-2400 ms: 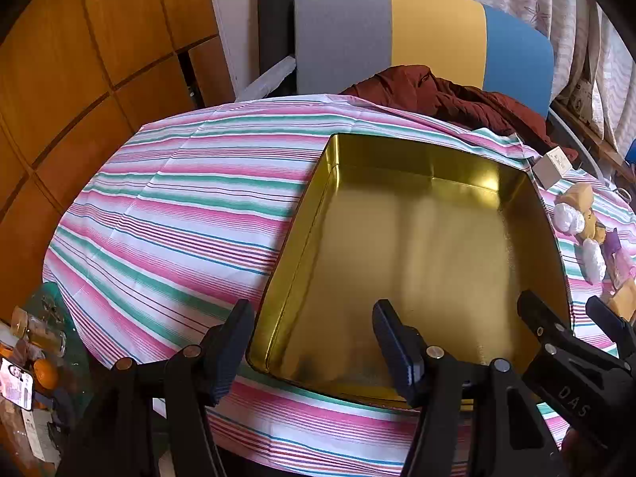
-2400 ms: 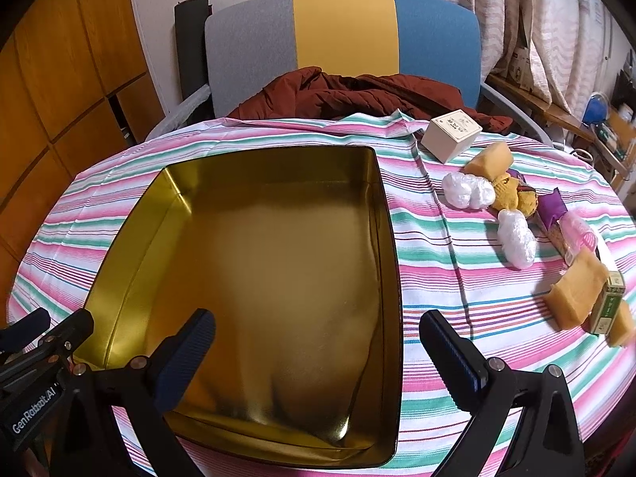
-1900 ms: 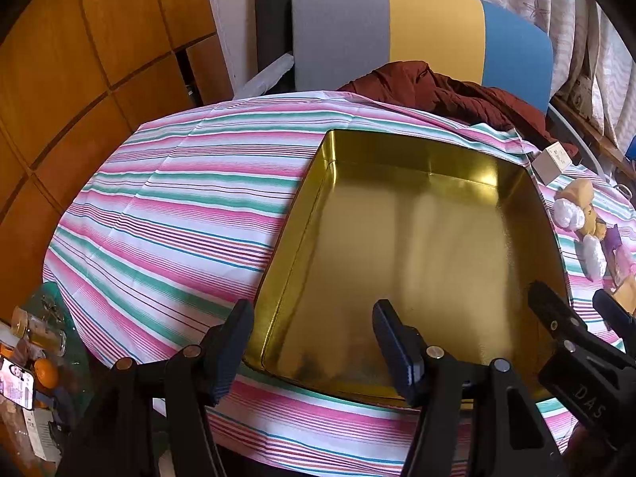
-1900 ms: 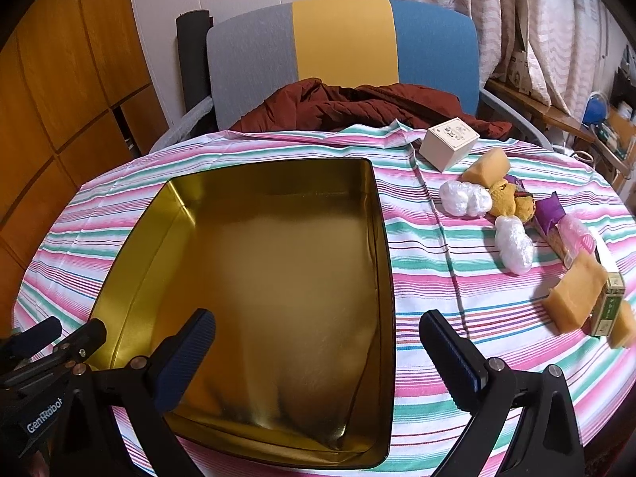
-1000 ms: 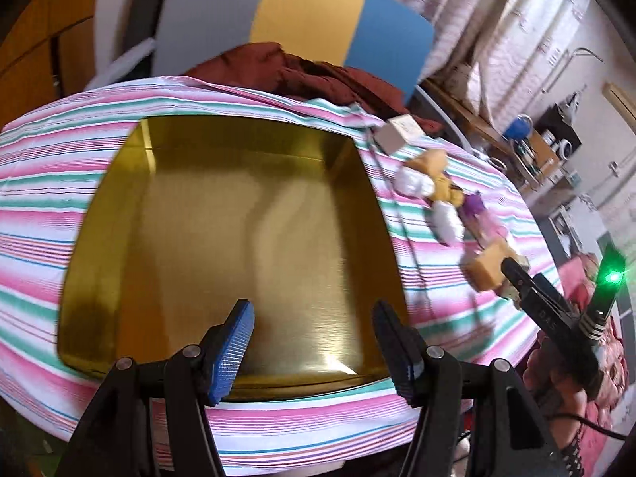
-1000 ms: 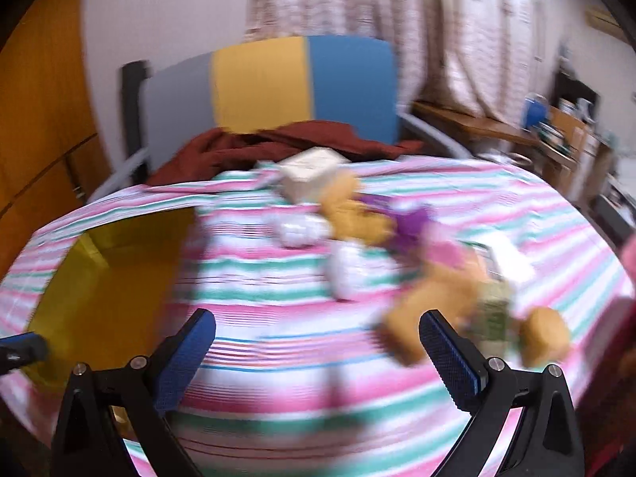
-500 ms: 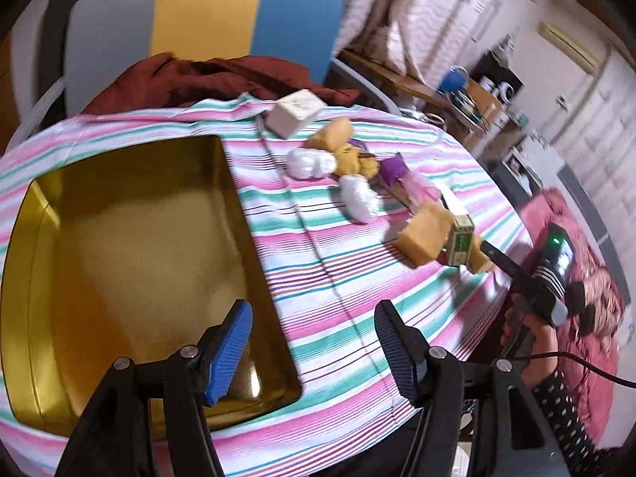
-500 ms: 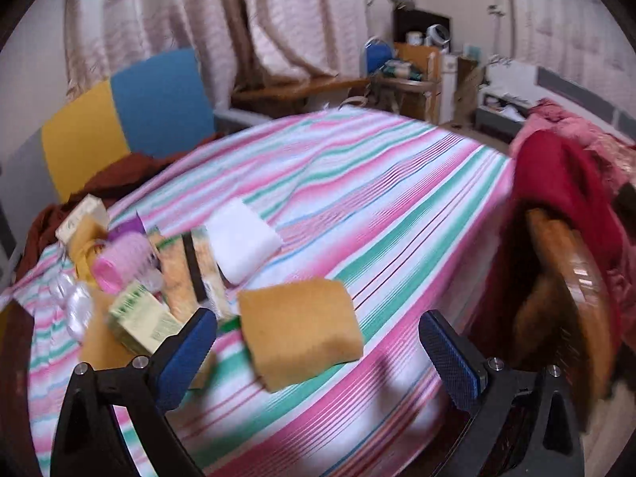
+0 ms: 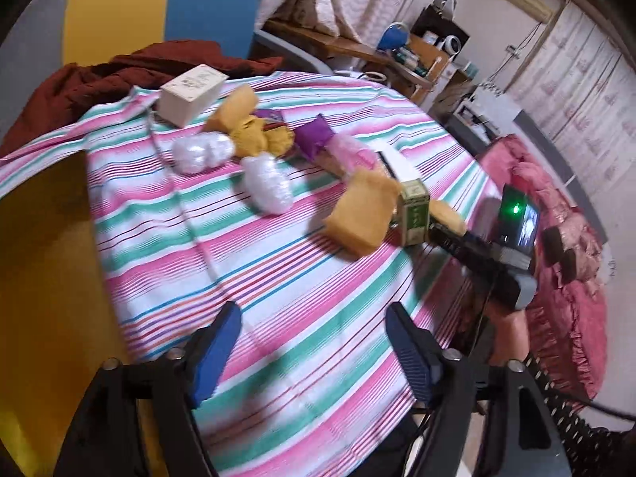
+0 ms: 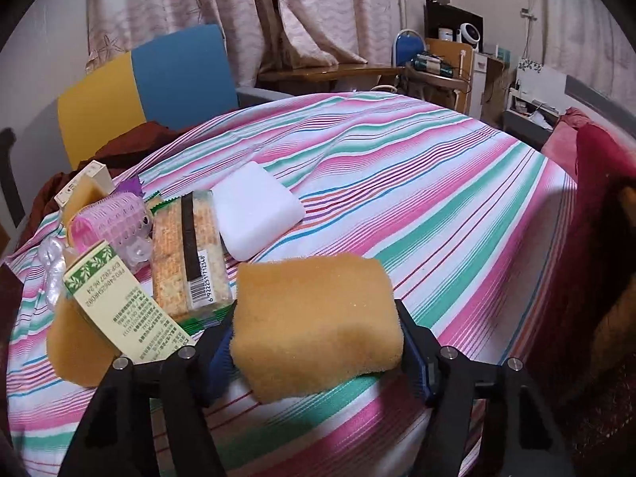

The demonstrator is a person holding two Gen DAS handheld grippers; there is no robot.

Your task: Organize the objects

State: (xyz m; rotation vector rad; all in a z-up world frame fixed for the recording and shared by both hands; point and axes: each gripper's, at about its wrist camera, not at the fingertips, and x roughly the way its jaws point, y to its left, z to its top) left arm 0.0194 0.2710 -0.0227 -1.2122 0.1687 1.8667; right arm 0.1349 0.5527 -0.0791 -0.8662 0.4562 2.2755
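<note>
My right claw (image 10: 314, 353) is closing on the orange rectangular foam sponge (image 10: 314, 320), which sits between its two blue-padded fingers (image 10: 218, 351) at the near right edge of the tabletop (image 10: 417, 198) with its pink, green and white striped cloth; the pads look to be touching the sponge's short ends, so its long axis runs straight across from one finger to the other, broad face up. Just to its left a green and cream printed carton (image 10: 119, 298) leans tilted against a second orange sponge (image 10: 75, 342), and behind that lies a clear-wrapped pack of crackers (image 10: 187, 254) with its long axis running away from me. A white rectangular block (image 10: 254, 208) lies beyond the held sponge, and a pink plastic hair roller (image 10: 107, 218) sits further left; nothing stands between the claw and the sponge. My left claw (image 9: 314, 349) is opening with nothing between its fingers, hovering over bare striped cloth. From that side I see the gold metal tray (image 9: 43, 278) at the left, two white bubble-wrap bundles (image 9: 266, 185), a cream box (image 9: 190, 93) near the far edge, and the right claw's black body with a green light (image 9: 516, 210) reaching in beside the carton (image 9: 415, 212).
</note>
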